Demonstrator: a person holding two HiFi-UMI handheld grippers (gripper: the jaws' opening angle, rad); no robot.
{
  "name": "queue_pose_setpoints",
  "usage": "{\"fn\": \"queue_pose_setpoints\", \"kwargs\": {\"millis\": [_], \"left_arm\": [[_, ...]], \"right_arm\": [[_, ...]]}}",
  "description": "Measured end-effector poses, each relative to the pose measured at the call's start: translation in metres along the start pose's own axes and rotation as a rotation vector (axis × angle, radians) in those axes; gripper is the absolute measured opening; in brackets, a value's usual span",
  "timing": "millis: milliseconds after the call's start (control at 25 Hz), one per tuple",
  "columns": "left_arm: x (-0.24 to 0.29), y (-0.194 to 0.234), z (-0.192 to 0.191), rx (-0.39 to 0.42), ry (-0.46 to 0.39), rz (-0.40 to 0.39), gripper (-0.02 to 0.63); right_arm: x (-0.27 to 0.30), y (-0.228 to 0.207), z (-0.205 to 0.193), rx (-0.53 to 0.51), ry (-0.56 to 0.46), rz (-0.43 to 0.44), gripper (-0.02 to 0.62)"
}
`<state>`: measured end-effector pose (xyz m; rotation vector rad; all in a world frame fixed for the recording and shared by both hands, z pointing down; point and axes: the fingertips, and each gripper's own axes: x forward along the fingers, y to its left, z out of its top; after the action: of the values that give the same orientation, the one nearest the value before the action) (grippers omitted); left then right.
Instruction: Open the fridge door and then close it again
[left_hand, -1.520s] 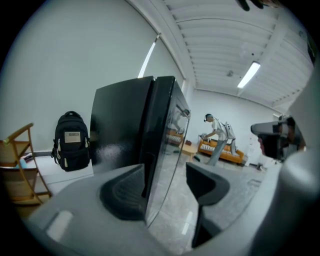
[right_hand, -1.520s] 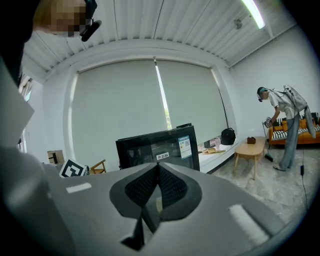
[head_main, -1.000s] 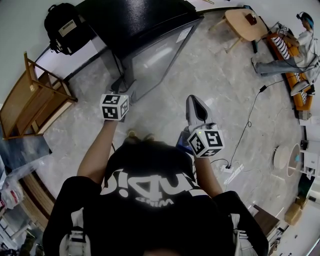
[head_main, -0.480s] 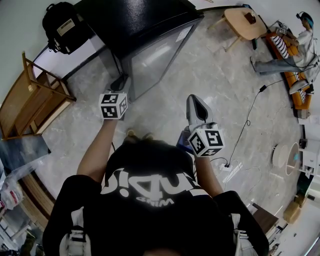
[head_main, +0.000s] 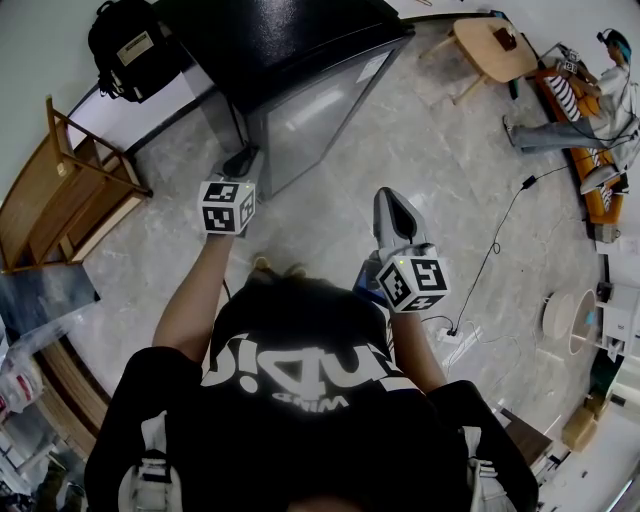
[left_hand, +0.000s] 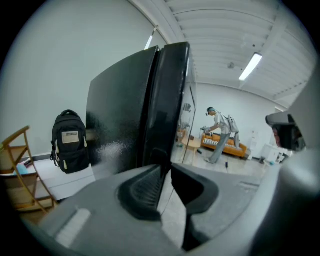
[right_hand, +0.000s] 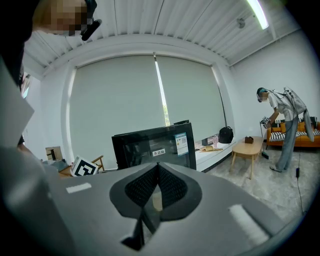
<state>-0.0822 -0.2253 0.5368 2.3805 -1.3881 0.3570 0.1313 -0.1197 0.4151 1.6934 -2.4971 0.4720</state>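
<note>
The head view is taken from overhead and aimed steeply down, the fridge (head_main: 290, 60) lying at its far edge. The left gripper view is set very near the fridge's door edge and faced along it. The right gripper view is held farther back, faced at the fridge front. The fridge, the backpack (head_main: 125, 50) and the far-right person (head_main: 600, 90) are shared by all three views

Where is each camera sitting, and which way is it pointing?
Head view: on the person's head, looking steeply down at the fridge; shows their torso, arms, left gripper, right gripper.
Left gripper view: rides the left gripper, facing the fridge door edge-on; its jaws, just closing, clamp that edge.
Right gripper view: rides the right gripper, facing the fridge's glass front; jaws together.
Shared: both gripper views show backpack and standing person.
</note>
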Motion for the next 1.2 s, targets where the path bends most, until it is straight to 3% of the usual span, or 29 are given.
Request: {"fn": "queue_pose_setpoints", "kwargs": {"millis": [640,1200], "left_arm": [[-0.002,-0.002,0.001,0.027,0.017,-0.022,0.06],[-0.004,-0.001,-0.001,0.013,0.03,0.024,0.057]], "right_arm": [[-0.002,0.007,0.0,-0.005,0.003,0.021,0.0],[0.0,0.012,-0.004,-0.009,0.012,0.035,0.0]]}}
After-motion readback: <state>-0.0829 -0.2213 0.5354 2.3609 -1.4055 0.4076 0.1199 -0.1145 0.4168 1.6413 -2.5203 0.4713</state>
